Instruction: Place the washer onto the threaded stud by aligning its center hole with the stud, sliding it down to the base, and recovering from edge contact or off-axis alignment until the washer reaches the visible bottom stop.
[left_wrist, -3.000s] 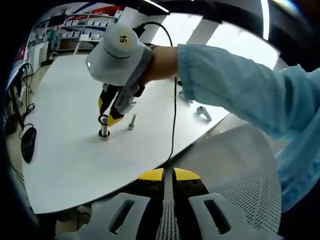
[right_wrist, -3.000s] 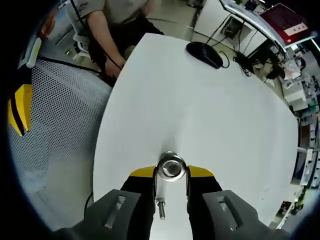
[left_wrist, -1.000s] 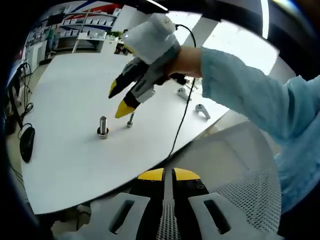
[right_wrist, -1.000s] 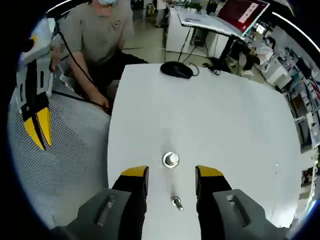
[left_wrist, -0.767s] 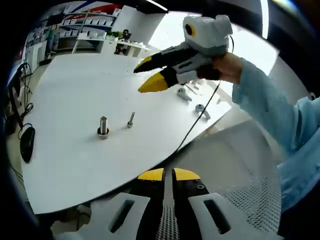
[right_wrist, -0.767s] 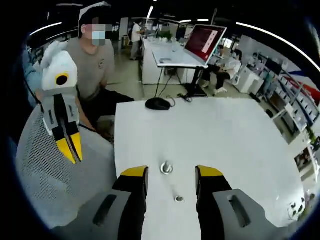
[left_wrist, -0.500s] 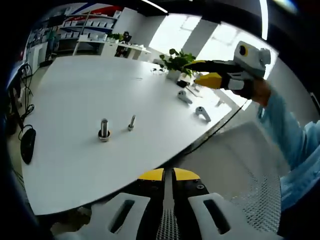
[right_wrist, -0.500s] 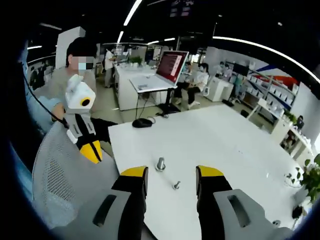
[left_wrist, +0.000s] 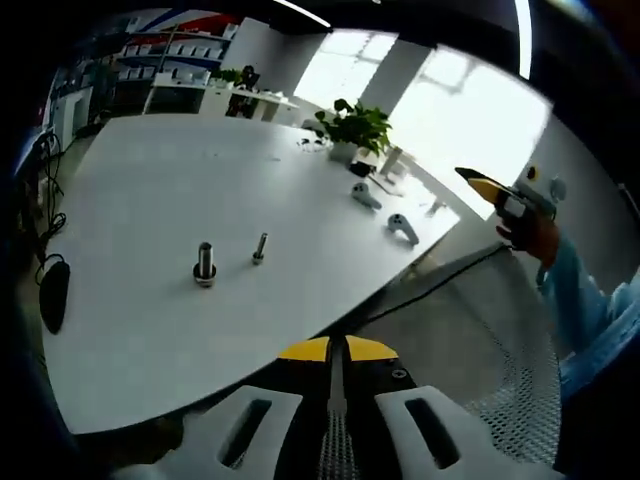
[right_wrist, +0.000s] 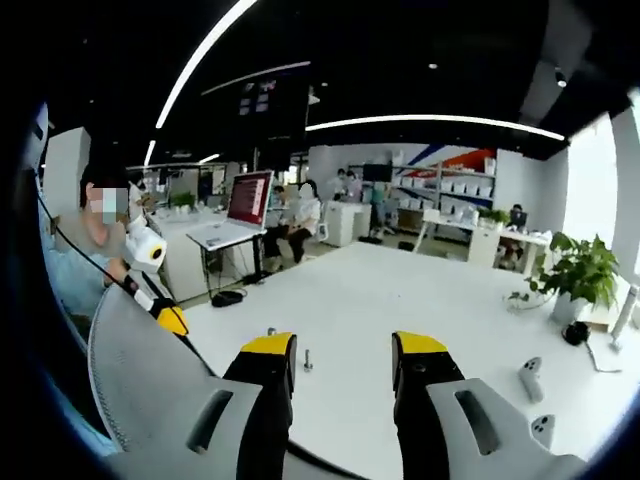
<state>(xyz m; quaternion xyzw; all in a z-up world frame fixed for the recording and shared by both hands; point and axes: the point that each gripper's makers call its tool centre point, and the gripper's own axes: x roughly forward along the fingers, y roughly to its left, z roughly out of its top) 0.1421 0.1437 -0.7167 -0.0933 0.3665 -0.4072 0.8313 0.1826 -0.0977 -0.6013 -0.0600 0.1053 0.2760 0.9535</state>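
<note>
While the washer (left_wrist: 204, 279) is sitting low around the threaded stud (left_wrist: 205, 261) on the desk (left_wrist: 150, 190), the right claw (right_wrist: 331, 352) is pulling far back from the stud with jaws spread, and the left claw (left_wrist: 336, 352) is waiting pressed together, so the job looks done.

No legible text, label, brand or number in either view; the monitor (right_wrist: 248, 196) in the right gripper view shows a reddish screen (its content too small to read); the wall shelving (left_wrist: 170, 72) carries boxes with unreadable markings.
</note>
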